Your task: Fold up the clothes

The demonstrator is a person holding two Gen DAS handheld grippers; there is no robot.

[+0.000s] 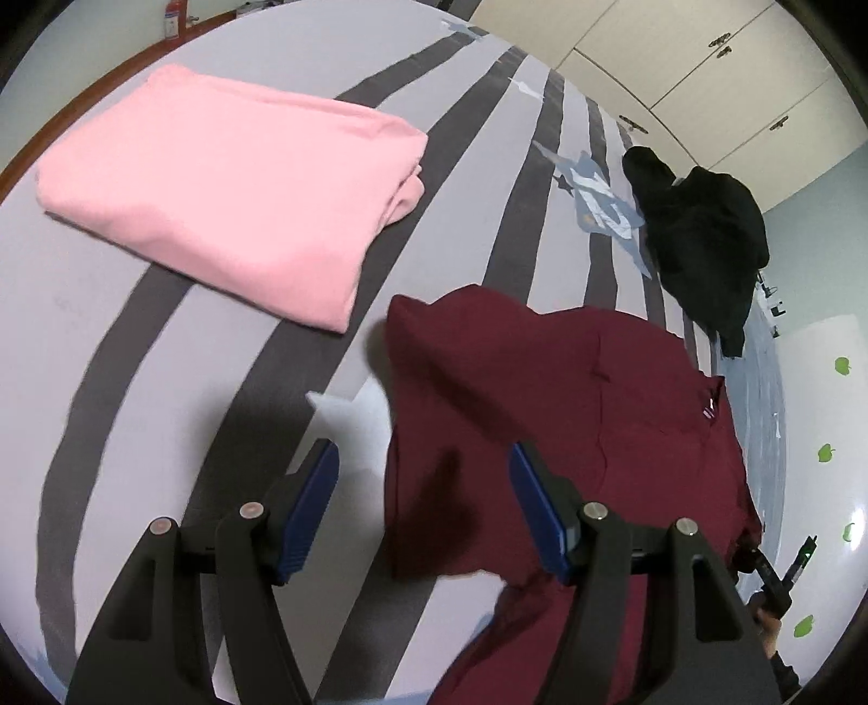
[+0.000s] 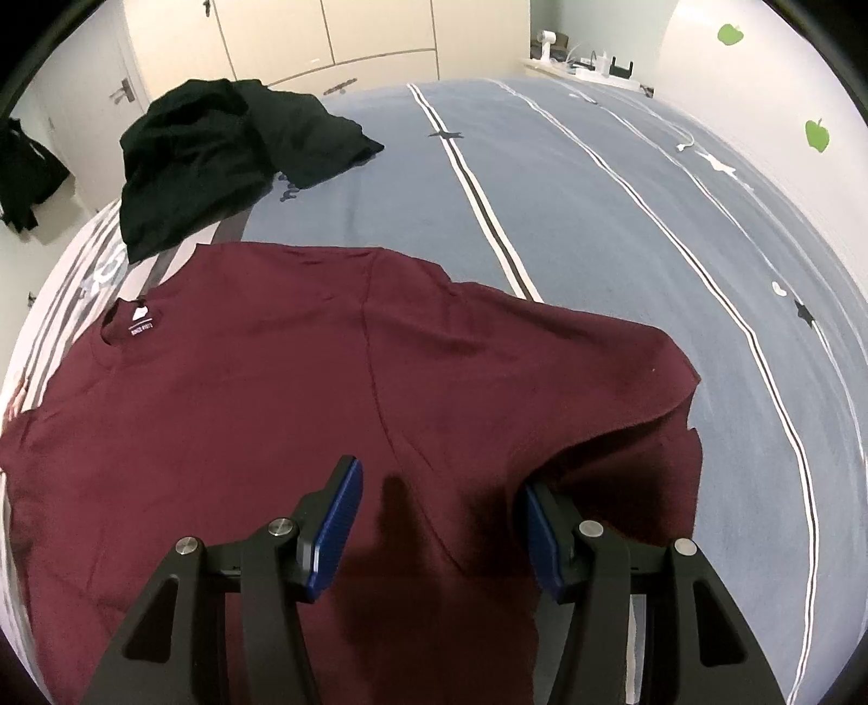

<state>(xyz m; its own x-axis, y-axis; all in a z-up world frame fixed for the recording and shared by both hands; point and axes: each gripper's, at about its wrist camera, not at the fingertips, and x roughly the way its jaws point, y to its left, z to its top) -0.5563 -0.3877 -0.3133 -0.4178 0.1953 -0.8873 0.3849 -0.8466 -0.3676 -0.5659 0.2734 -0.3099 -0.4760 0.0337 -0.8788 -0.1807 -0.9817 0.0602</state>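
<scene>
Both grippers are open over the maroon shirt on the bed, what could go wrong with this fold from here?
1. The maroon shirt has a sleeve already doubled over; pinching there with the right gripper may grab several layers and skew the fold.
2. The left gripper straddles the shirt's edge and could catch the bedsheet too.
3. A wide sweep might disturb the folded pink garment.

Your maroon cotton T-shirt [image 2: 260,412] lies spread flat on the striped grey-and-blue bedsheet [image 2: 597,228], directly beneath your right gripper [image 2: 439,520]. Beyond its collar, a crumpled black garment [image 2: 217,157] sits on the sheet toward the cream wardrobe doors [image 2: 325,32]. From your left gripper [image 1: 423,510], the folded pink cloth [image 1: 217,184] rests left of the T-shirt, apart from it.
</scene>
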